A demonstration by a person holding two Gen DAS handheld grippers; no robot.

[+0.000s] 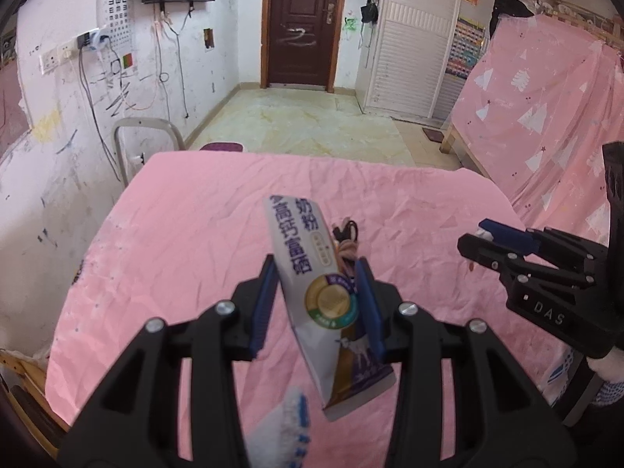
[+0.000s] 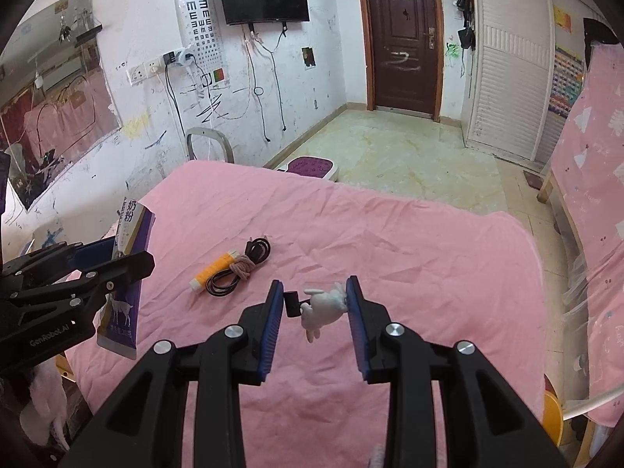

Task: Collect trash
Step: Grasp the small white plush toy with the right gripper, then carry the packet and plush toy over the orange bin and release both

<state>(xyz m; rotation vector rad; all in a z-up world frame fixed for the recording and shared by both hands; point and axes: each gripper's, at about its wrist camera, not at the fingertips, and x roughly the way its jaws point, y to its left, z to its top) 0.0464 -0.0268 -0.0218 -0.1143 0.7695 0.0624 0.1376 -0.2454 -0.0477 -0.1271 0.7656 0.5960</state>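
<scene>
Left wrist | left gripper (image 1: pixel 318 292) grasps milk-powder packet (image 1: pixel 312 269) | right gripper (image 2: pixel 314 304) released around rabbit figurine (image 2: pixel 323 308)

Both tools were matte black plastic with cut-out linkage arms joined by round silver screws. The left gripper (image 1: pixel 316 304) had ribbed blue pads (image 1: pixel 260 312) lining its fingers and white "GenRobot.AI" lettering on its side. The right gripper (image 2: pixel 315 312) had the same blue pads (image 2: pixel 271 327) and "DAS" on its body. Fuzzy white-and-blue gloves (image 1: pixel 286 429) covered the hands
</scene>
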